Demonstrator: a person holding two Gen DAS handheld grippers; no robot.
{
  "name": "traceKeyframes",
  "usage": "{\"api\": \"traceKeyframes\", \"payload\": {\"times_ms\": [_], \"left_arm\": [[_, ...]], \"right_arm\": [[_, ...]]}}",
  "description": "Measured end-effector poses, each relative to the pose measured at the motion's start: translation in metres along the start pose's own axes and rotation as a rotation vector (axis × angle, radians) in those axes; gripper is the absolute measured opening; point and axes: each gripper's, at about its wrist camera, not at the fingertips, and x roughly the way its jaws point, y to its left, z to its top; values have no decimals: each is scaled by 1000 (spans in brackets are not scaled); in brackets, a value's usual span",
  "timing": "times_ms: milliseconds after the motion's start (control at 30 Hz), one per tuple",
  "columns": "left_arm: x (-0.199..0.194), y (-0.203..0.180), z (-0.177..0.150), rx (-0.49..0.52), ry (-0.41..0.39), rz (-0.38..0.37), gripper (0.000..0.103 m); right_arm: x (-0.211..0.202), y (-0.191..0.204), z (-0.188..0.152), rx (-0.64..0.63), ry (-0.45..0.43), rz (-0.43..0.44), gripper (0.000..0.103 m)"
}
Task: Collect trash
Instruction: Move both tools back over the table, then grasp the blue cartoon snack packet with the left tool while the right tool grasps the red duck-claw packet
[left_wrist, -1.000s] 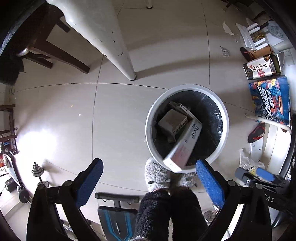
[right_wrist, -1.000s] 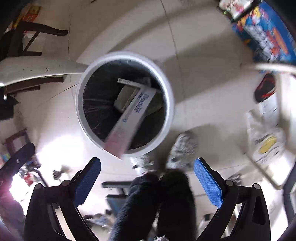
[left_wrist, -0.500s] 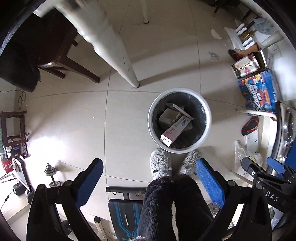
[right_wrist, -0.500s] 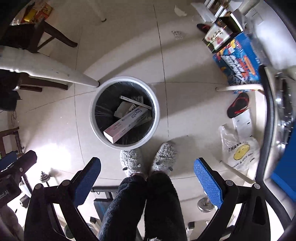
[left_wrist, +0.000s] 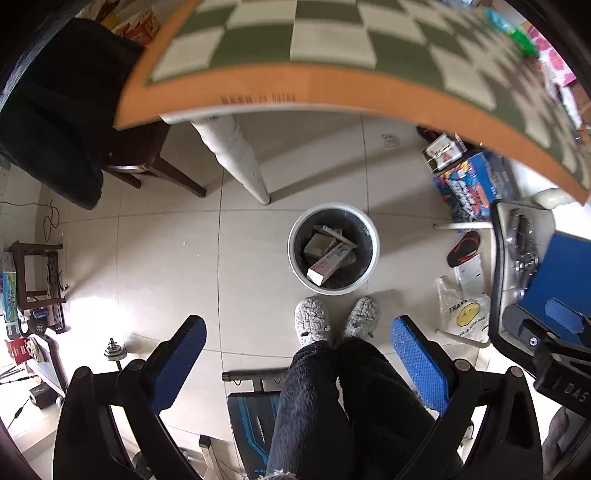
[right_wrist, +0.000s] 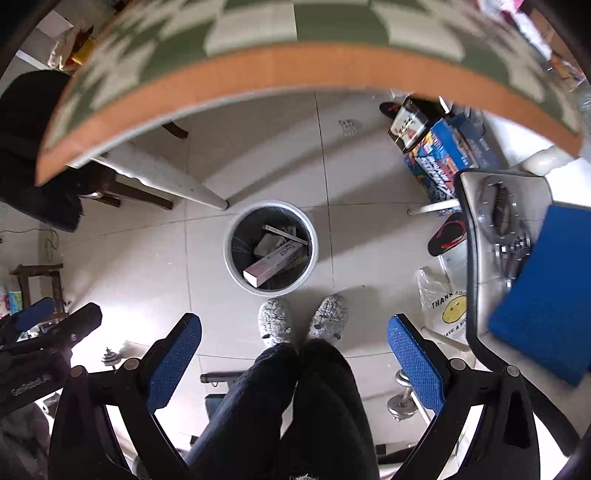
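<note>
We held our left gripper (left_wrist: 297, 360) and right gripper (right_wrist: 293, 360) spread wide, both empty. One round white plastic bin (left_wrist: 373, 242) held one long pink-and-white carton (left_wrist: 327, 263).

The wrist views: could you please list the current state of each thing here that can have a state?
Left tool: open, holding nothing.
Right tool: open, holding nothing.
Round white trash bin with black liner: upright on the tiled floor, uncovered, partly filled.
Long white carton: inside the bin, lying tilted on other boxes.
Grey fuzzy slippers: worn, side by side, apart from the bin.
</note>
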Motion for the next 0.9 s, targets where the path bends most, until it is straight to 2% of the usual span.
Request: {"api": "traceKeyframes", "payload": {"times_ms": [200,400,600,700,900], "left_arm": [[-56,-1,14,14,-95,-8,102],[-100,-23,69,12,-239,2,103],[-118,-77,157,50,-297,28,103],[-117,-111,214,60,-301,24,103],[-96,-189,340,98,-236,31,103]], "right_arm": [[-78,5,-2,58,-48,64,102],[-131,-7,33,152,-135,134,102],[-154,-61,110,226,-176,111,102],[-154,-105,163,260,-179,84,102],[-136,-216,290,346,-172,15,102]]}}
